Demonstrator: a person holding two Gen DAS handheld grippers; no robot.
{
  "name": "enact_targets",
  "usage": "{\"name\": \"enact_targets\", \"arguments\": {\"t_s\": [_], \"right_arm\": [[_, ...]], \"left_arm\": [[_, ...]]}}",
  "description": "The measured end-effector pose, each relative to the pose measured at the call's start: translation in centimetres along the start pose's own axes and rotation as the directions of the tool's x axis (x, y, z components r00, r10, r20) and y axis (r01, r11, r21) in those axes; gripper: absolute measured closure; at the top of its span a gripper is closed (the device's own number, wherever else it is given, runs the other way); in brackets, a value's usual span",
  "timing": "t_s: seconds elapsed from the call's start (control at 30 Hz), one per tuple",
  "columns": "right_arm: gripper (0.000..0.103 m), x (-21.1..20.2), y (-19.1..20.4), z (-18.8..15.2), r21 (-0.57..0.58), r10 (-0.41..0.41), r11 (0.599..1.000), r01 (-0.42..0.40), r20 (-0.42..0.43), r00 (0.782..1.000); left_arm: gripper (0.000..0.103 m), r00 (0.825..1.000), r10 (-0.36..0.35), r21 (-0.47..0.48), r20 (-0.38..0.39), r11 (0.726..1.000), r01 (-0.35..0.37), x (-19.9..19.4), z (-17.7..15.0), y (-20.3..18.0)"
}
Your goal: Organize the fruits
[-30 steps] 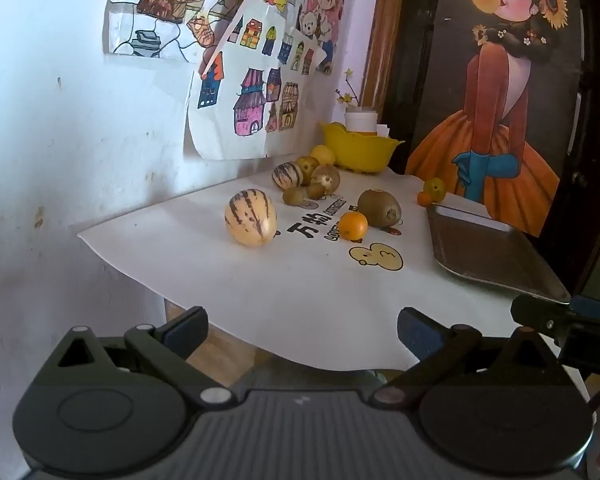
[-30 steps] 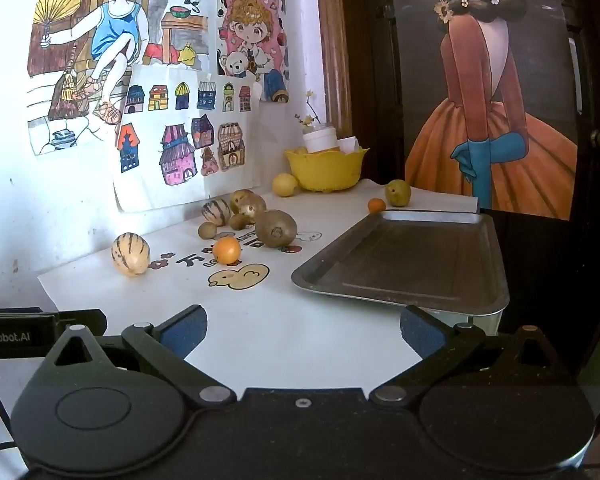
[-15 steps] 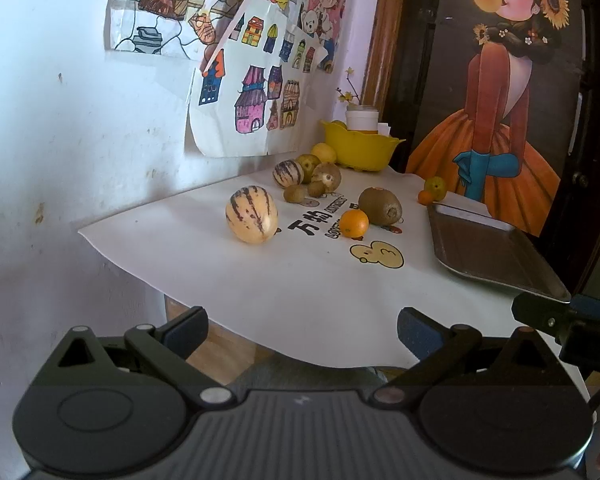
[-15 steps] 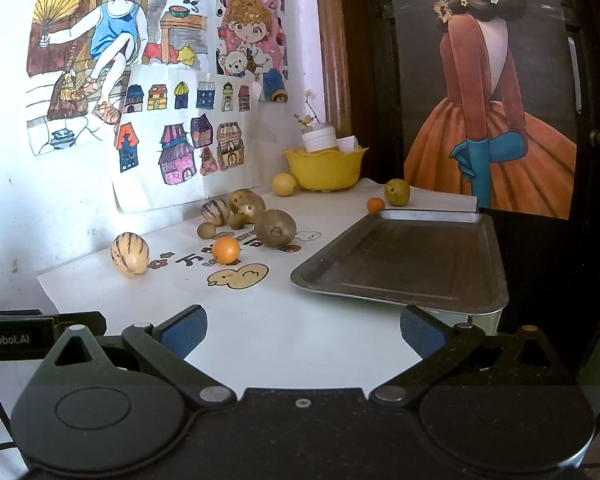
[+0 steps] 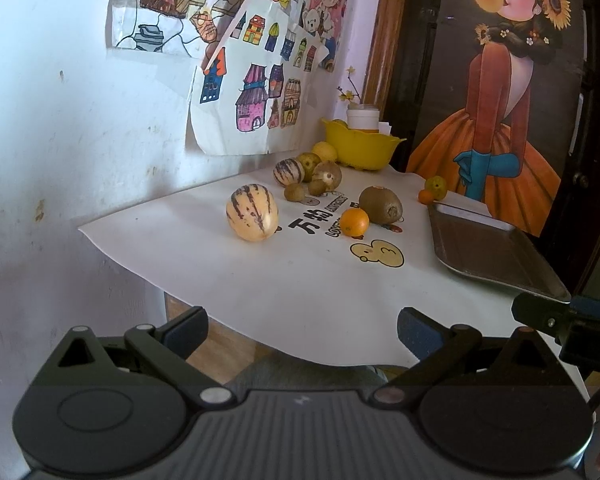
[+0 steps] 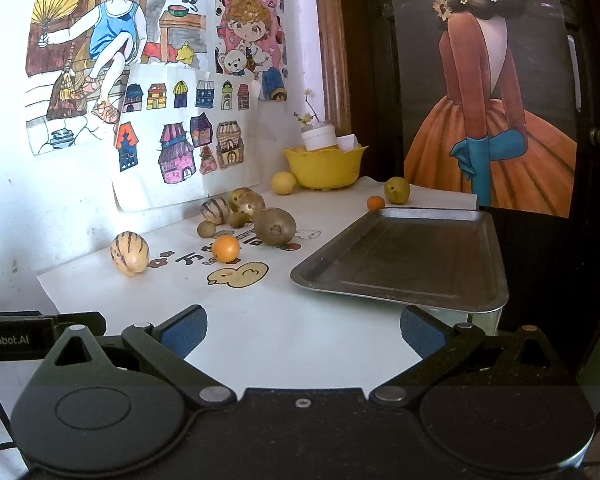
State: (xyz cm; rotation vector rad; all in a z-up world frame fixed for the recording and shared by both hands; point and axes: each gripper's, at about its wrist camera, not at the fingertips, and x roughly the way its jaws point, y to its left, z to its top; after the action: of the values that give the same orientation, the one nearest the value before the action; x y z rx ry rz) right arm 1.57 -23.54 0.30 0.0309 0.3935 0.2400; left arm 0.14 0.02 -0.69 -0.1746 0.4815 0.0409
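Fruits (image 6: 275, 226) beside tray (image 6: 400, 260), near "万物" print (image 5: 312, 220).

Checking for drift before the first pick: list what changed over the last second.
Nothing visibly changed. Both the left gripper and right gripper hang open short of the table, holding nothing; the fruits, such as the striped melon, lie where they were, and the metal tray is empty.

white-covered table (image 6: 260, 332) with scattered fruits (image 6: 275, 226), metal tray (image 6: 404, 260), yellow bowl (image 6: 324, 168)
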Motion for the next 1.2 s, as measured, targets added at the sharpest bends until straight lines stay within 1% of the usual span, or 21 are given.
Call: {"name": "enact_targets", "arguments": {"t_s": [0.83,1.03,1.2], "right_arm": [[0.001,0.1,-0.1,-0.2,0.0,0.002,1.0,-0.002,-0.003,1.0],[0.001,0.5,0.0,-0.2,0.003,0.002,1.0,-0.002,-0.009,1.0],[0.0,1.0,-0.6,0.4,-0.01,-0.01,1.0,0.01,-0.012,1.0]], "left_arm": [[0.0,1.0,0.0,-0.004,-0.004,1.0,0.0,0.0,0.1,0.0],[0.0,1.0,0.004,-0.014,-0.012,1.0,-0.004,0.6,-0.7,0.6],[0.0,1.0,0.021,-0.013,-0.021,1.0,-0.021,1.3,0.0,0.9]]}}
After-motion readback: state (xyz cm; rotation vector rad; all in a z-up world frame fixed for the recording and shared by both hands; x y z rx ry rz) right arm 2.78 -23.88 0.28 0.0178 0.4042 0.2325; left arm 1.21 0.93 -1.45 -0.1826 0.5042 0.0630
